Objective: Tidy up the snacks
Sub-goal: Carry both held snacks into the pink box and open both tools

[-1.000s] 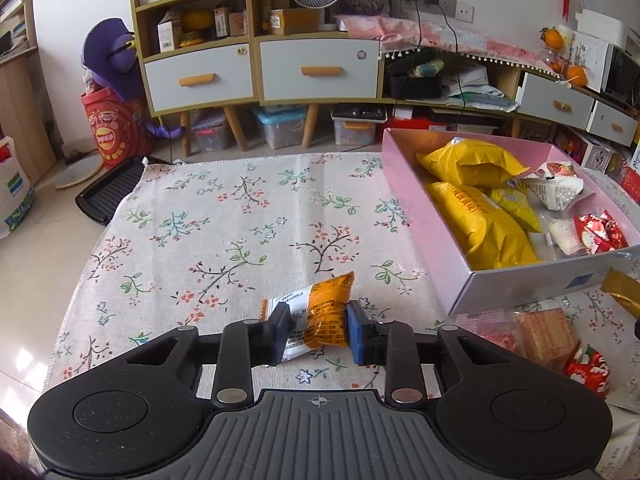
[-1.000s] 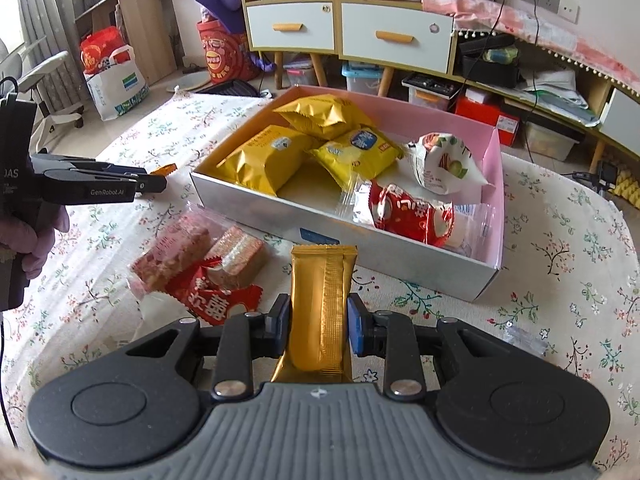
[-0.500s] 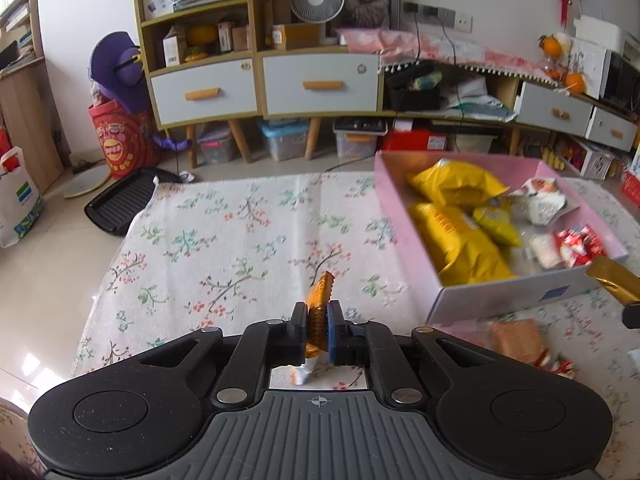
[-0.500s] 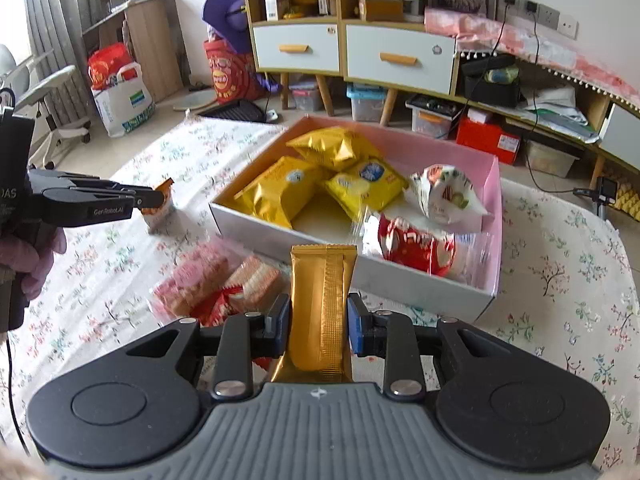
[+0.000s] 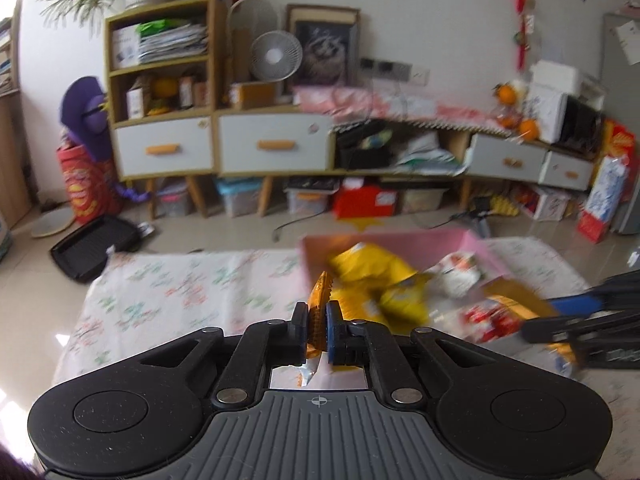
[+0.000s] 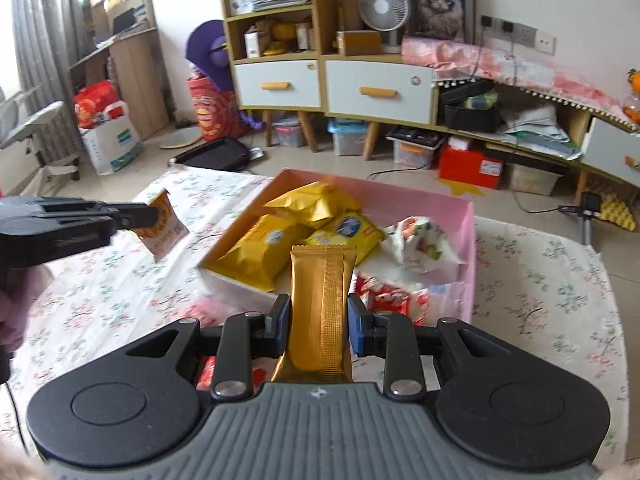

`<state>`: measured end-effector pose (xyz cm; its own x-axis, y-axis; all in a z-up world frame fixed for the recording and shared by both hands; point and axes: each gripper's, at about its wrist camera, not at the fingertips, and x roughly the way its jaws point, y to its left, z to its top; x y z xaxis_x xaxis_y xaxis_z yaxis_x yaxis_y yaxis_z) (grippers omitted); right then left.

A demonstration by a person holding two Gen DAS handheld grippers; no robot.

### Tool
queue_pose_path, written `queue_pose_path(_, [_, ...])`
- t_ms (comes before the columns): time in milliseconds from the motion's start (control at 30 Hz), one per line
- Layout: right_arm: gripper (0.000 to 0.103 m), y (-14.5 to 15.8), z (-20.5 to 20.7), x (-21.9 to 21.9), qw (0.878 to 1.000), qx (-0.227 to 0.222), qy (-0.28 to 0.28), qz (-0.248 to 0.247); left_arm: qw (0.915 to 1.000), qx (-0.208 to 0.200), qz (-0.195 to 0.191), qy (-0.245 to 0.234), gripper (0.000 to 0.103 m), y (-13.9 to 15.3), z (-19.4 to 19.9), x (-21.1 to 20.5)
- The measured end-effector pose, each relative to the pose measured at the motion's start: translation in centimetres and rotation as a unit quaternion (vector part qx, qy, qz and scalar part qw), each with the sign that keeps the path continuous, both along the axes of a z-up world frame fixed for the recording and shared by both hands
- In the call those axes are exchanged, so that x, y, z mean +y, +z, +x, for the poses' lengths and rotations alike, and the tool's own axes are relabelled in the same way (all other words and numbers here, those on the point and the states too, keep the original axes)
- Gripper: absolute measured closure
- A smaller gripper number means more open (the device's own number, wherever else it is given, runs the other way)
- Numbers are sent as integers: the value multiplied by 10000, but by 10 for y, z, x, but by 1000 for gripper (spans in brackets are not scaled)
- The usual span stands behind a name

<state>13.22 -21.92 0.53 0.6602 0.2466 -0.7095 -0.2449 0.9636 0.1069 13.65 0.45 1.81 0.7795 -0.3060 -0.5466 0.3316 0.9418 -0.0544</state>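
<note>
Floral tablecloth [image 6: 120, 300] spread wide, and on it the pink box [image 6: 468, 240] already packed with yellow bags [image 6: 256, 252] and a white pouch [image 6: 420, 244]. Over the box's near edge, the right gripper [image 6: 319, 322] is clamped on a gold bar packet [image 6: 320, 304], standing upright. Smaller, off to the left and clear of the cloth, the left gripper [image 5: 317, 330] is pinching an orange sachet [image 6: 162, 226] tight by its edge!

Three yellow bags [image 6: 280, 240] (one box [image 6: 468, 248])
</note>
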Motion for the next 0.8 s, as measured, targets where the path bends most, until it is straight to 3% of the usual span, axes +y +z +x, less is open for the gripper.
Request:
queue_pose_path(267, [76, -5, 24, 1, 9998, 38, -132, -167, 9986, 223, -273, -393, 96, -9, 17, -44])
queue_pose_path(633, [76, -18, 50, -13, 9981, 175, -577, -114, 9969, 505, -359, -479, 95, -30, 46, -72])
queue_pose_path(733, [68, -18, 52, -16, 9970, 169, -743, -95, 9951, 708, -426, -542, 90, -34, 53, -73])
queue_pose_path(800, [49, -17, 53, -19, 9966, 202, -797, -4, 9952, 746, -370, -513, 84, -36, 52, -74])
